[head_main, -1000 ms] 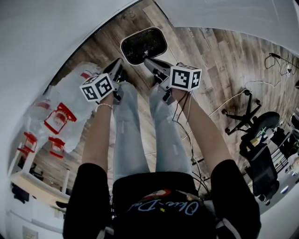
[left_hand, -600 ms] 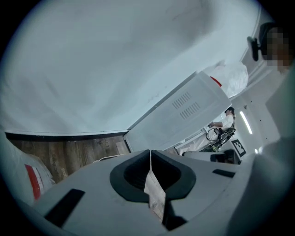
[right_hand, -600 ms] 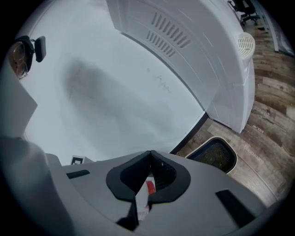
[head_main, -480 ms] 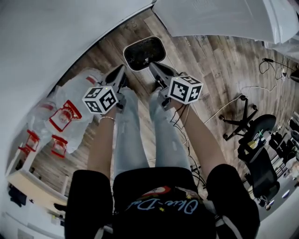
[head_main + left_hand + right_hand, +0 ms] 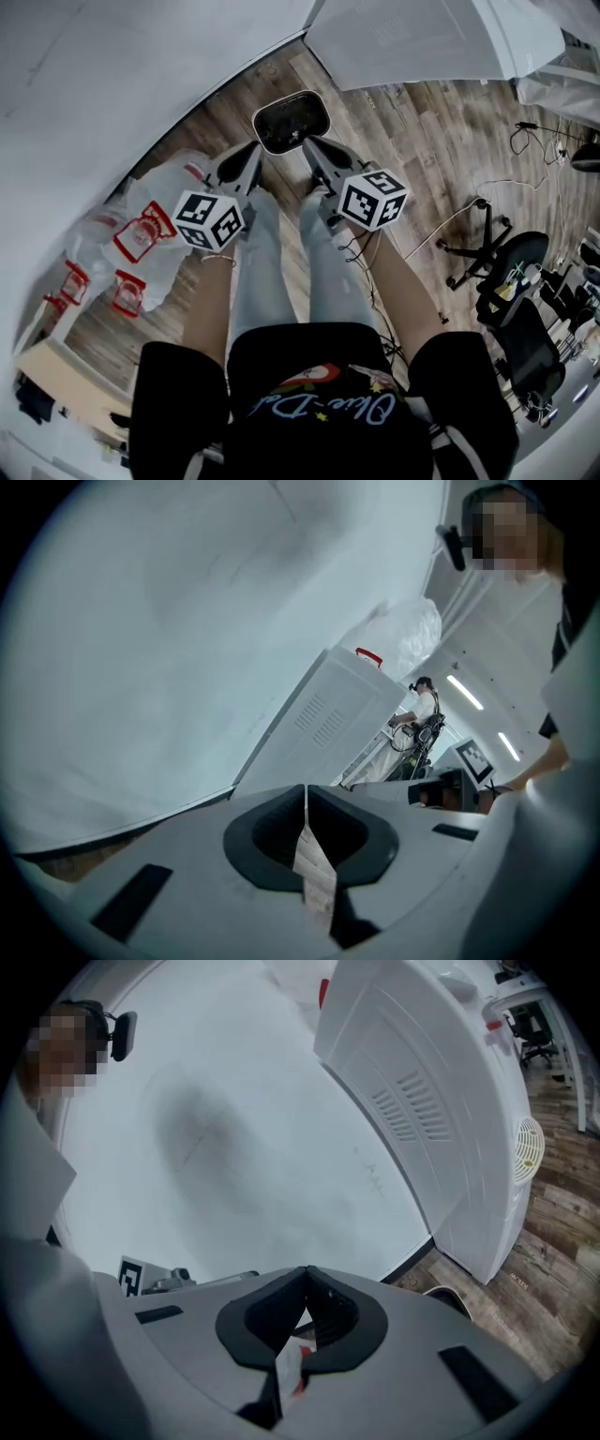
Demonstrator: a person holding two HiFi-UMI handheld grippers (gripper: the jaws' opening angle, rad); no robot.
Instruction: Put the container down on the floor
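Note:
The container (image 5: 291,122), a dark oval tub with a white rim, stands on the wooden floor by the white wall, with nothing touching it. Just on my side of it in the head view hang both grippers, raised off the floor. My left gripper (image 5: 249,150) is shut and holds nothing; in the left gripper view its jaws (image 5: 306,794) meet edge to edge against the white wall. My right gripper (image 5: 313,148) is shut too, with nothing in it, and its tips (image 5: 307,1274) touch in the right gripper view. A dark curved rim (image 5: 450,1299) low in that view may be the container.
White plastic bags with red print (image 5: 141,239) lie on the floor at the left. A white appliance (image 5: 422,37) stands at the top right, also in the right gripper view (image 5: 441,1101). Cables (image 5: 450,216) and an office chair (image 5: 511,253) are at the right.
Both grippers have risen off the floor and rolled, moving away from the container. The container has stayed in place on the floor and looks smaller now.

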